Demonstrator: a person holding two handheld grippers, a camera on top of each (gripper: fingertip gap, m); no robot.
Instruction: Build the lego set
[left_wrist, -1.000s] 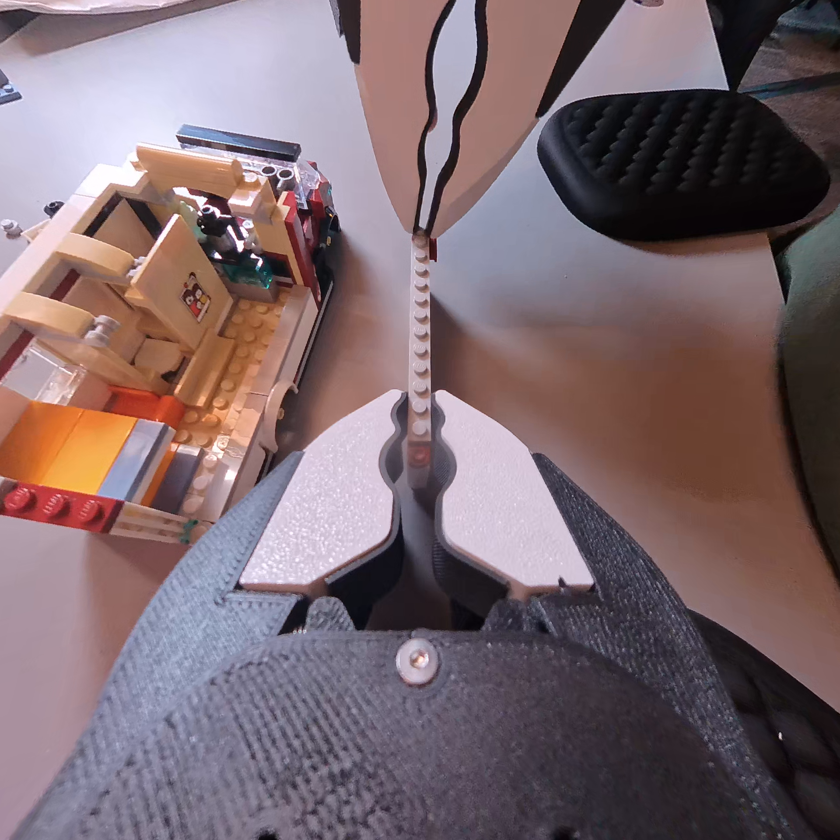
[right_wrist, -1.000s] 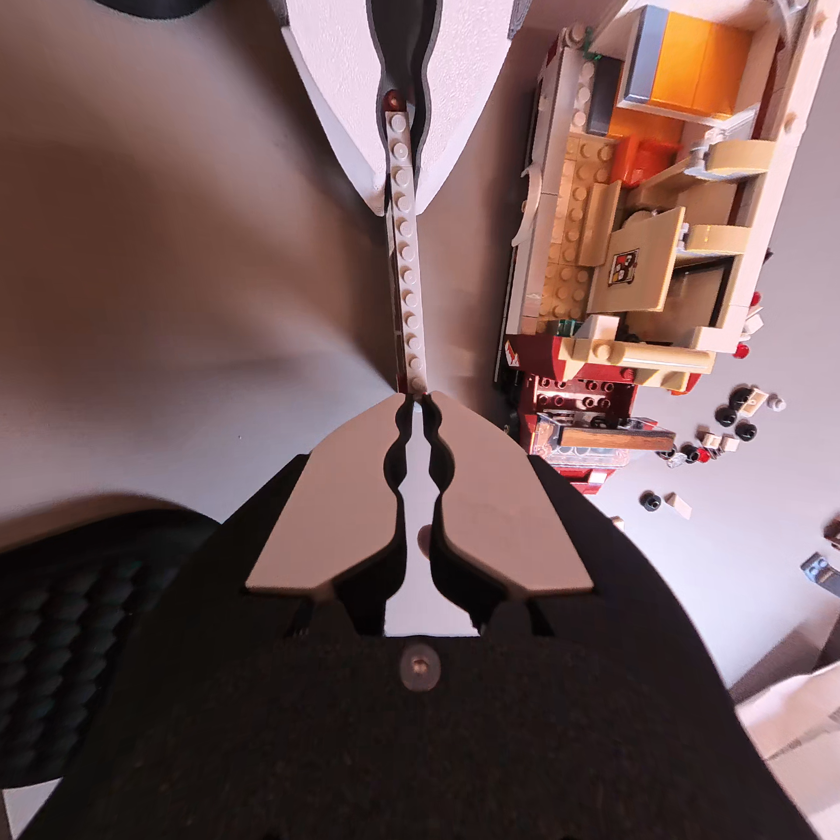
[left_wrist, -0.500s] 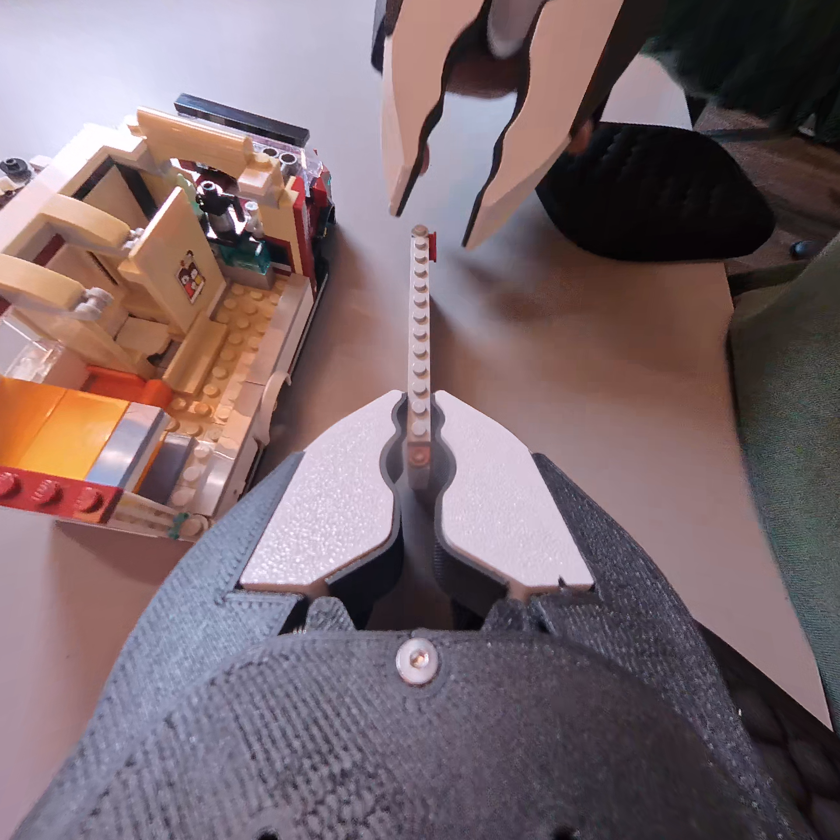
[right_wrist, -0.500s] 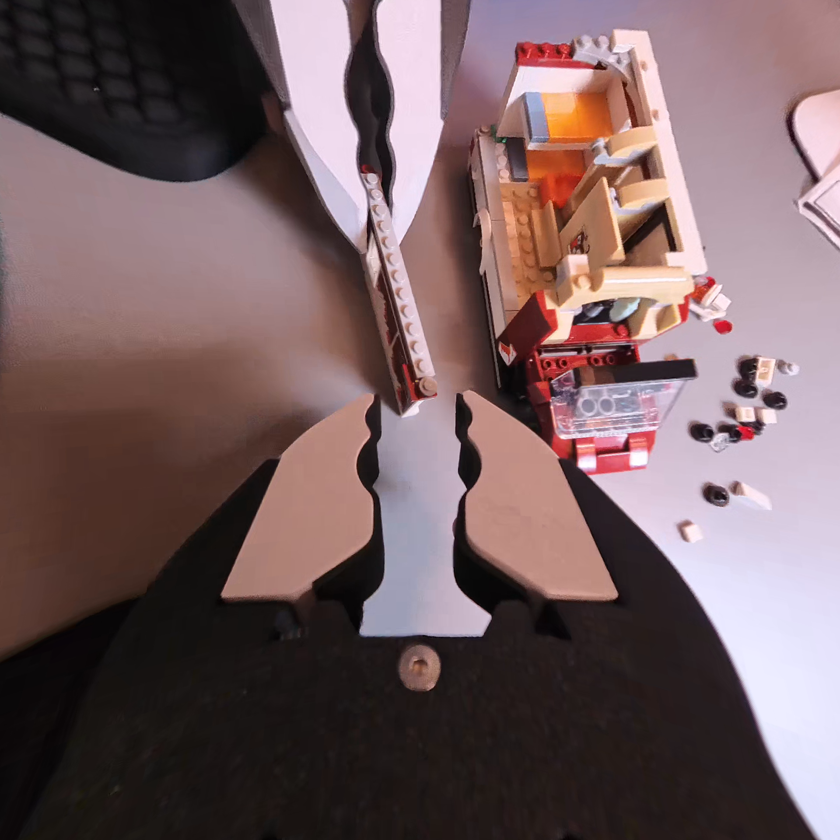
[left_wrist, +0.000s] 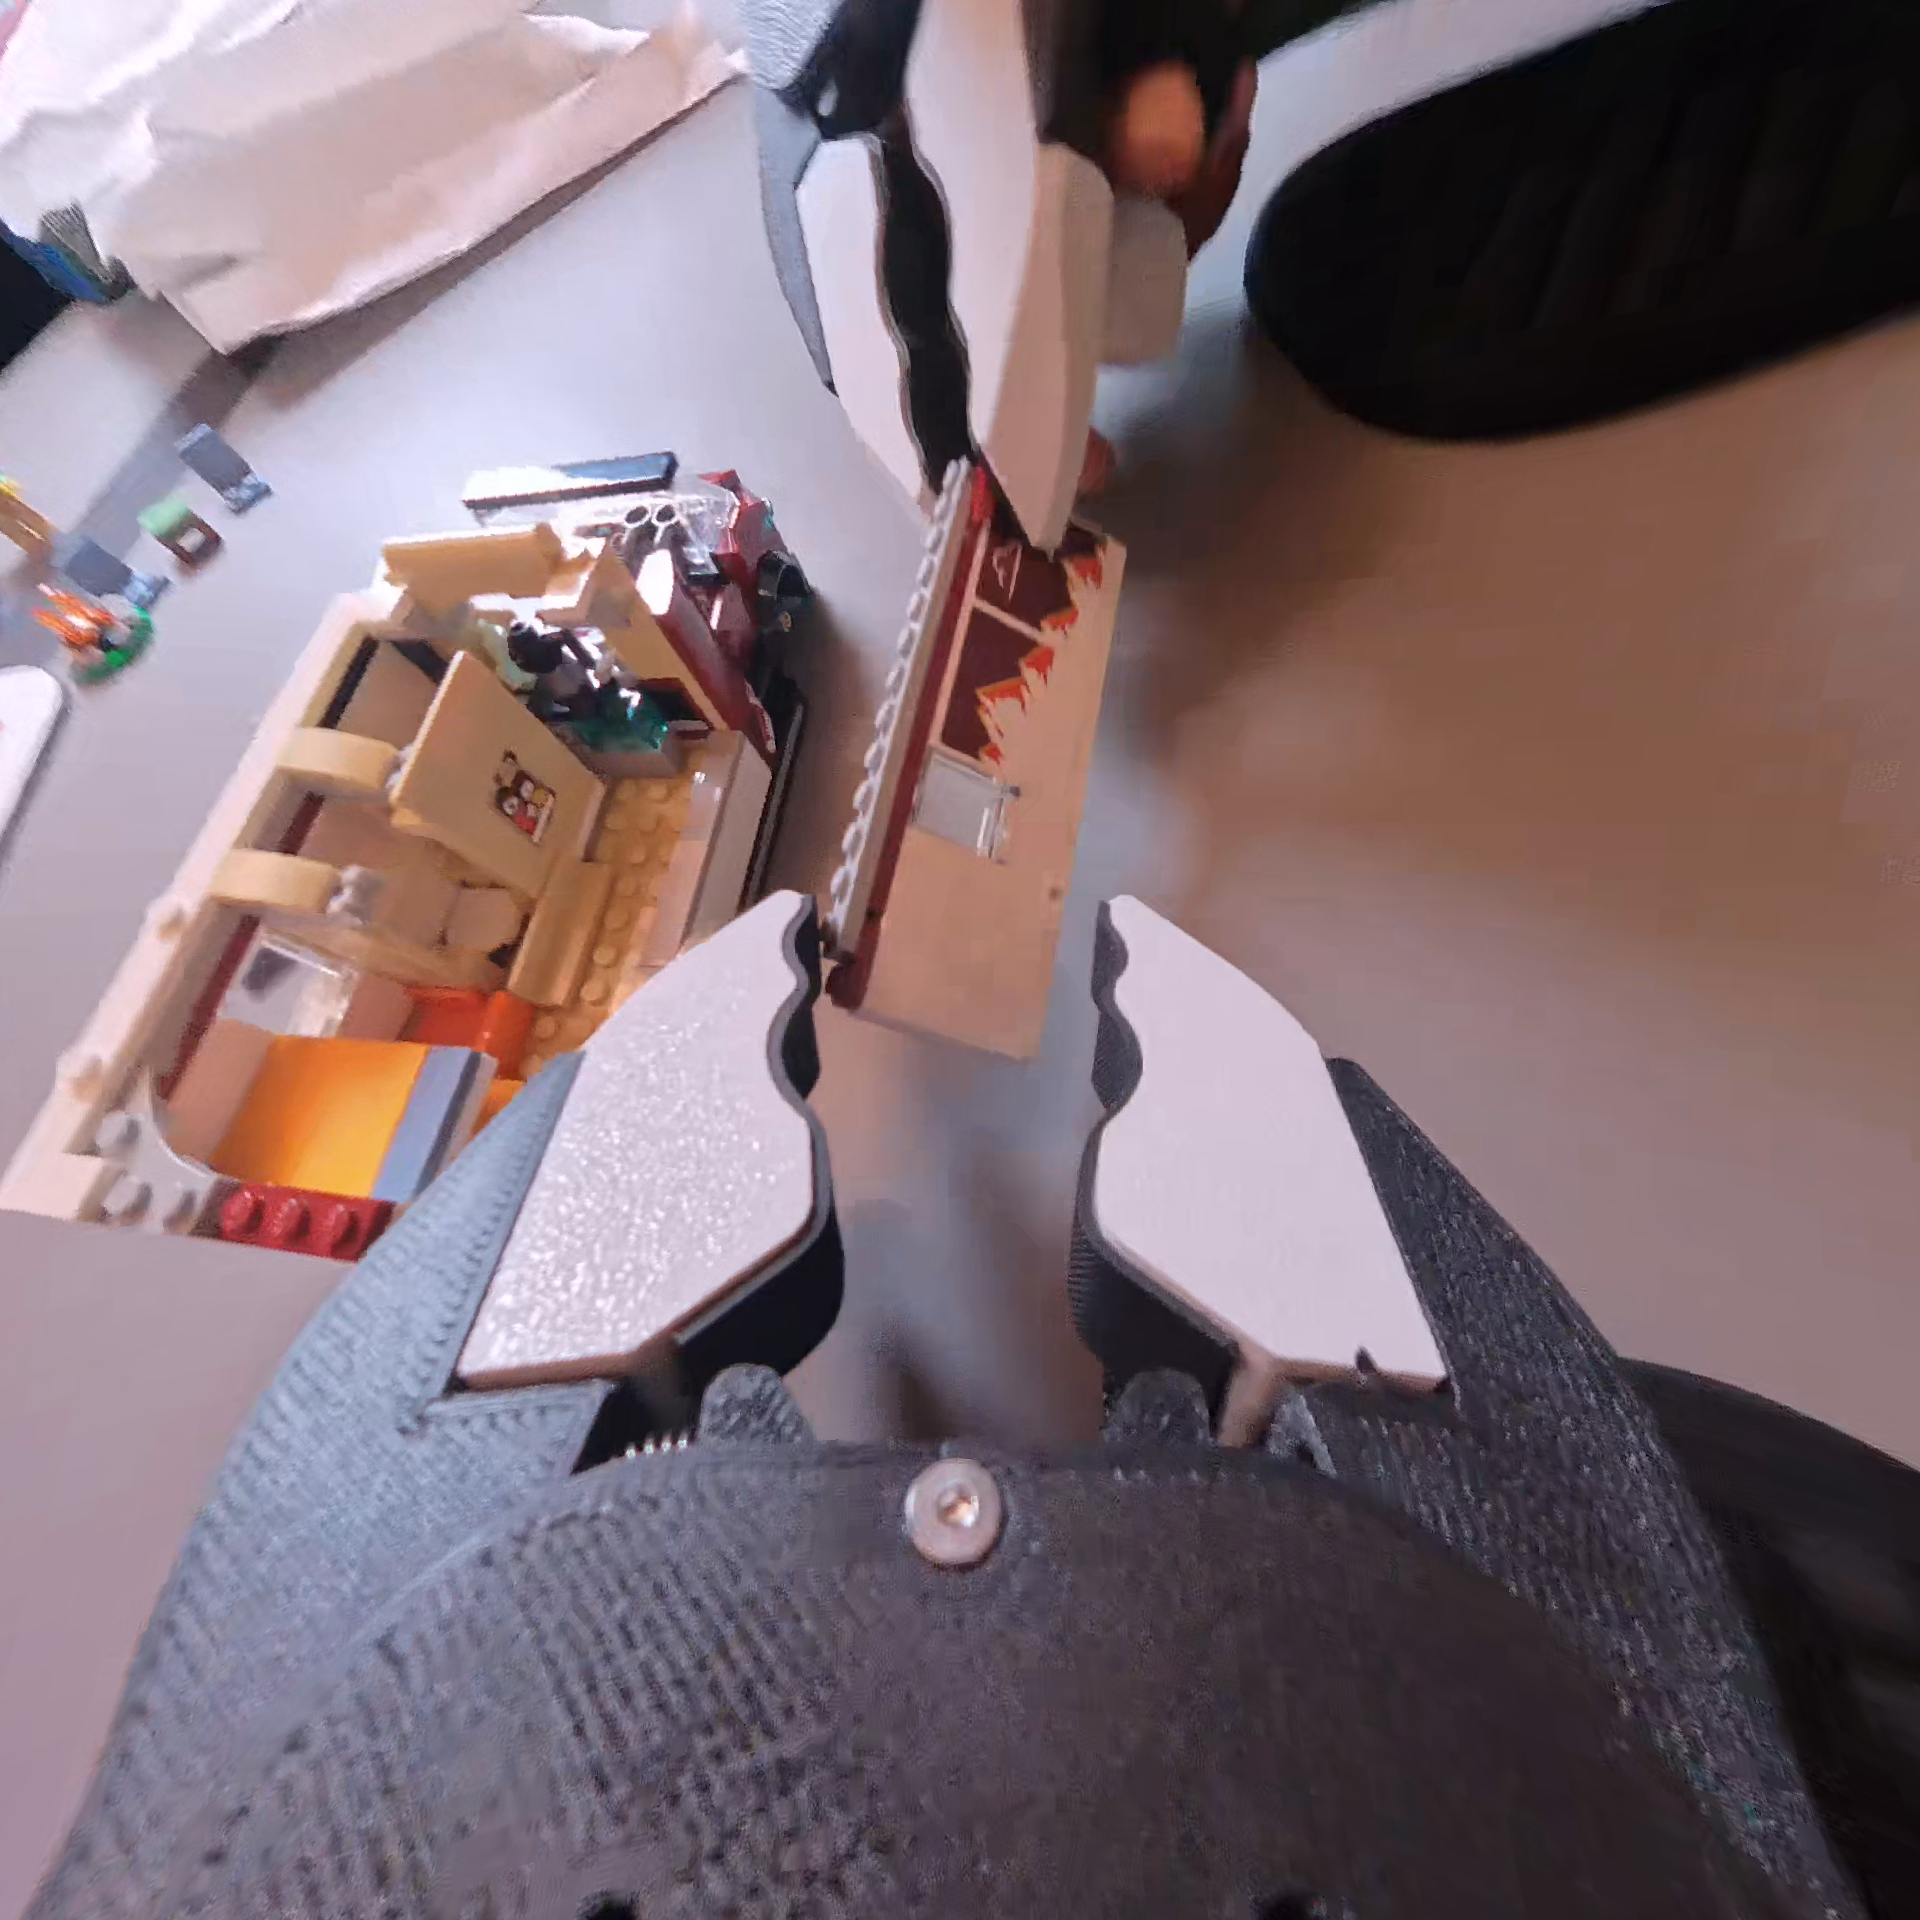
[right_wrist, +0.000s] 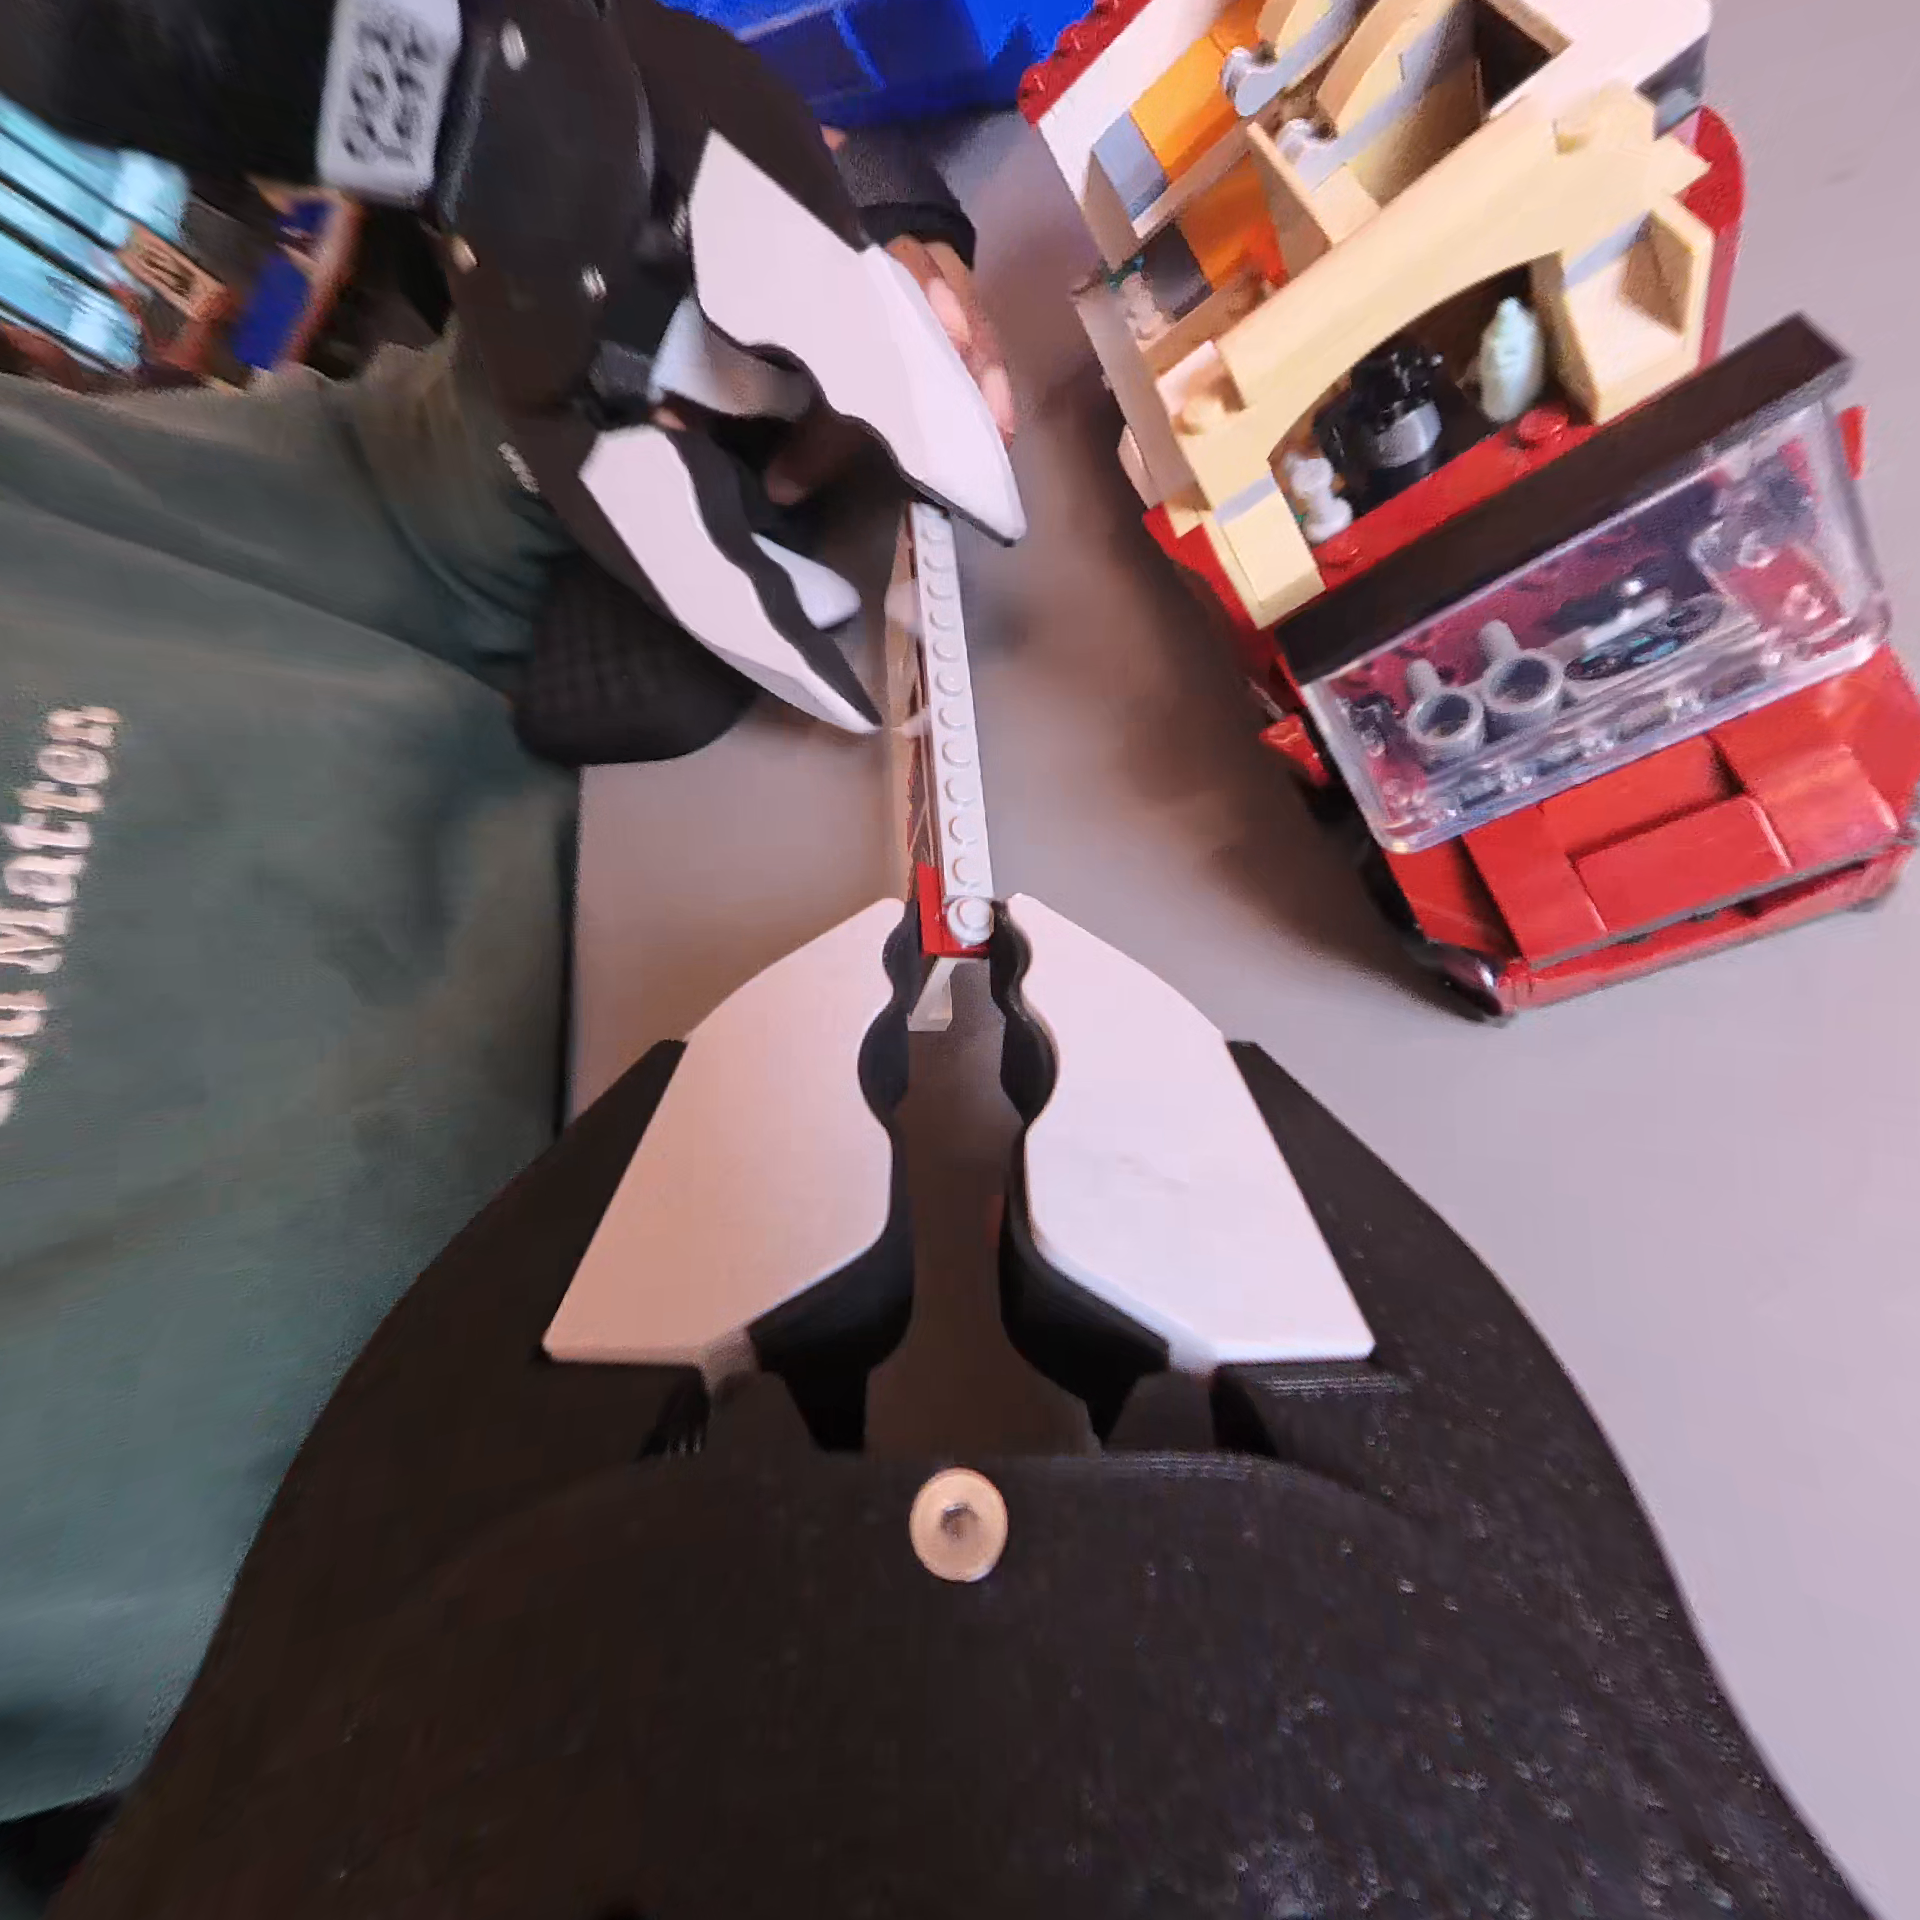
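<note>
Tongs: our right gripper clamps the near end of the brick wall panel; our left gripper stands wide open, one pad touching its far end.
Panel: centre frame, above the grey table.
Surroundings: brick camper van at upper right, loose bricks at left.
Obstacle: green sleeve fills the left edge.

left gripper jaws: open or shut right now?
Open. The left gripper has its fingers spread, with bare table showing between them; the brick wall panel touches only one fingertip, while the right gripper clamps its other end.
</note>
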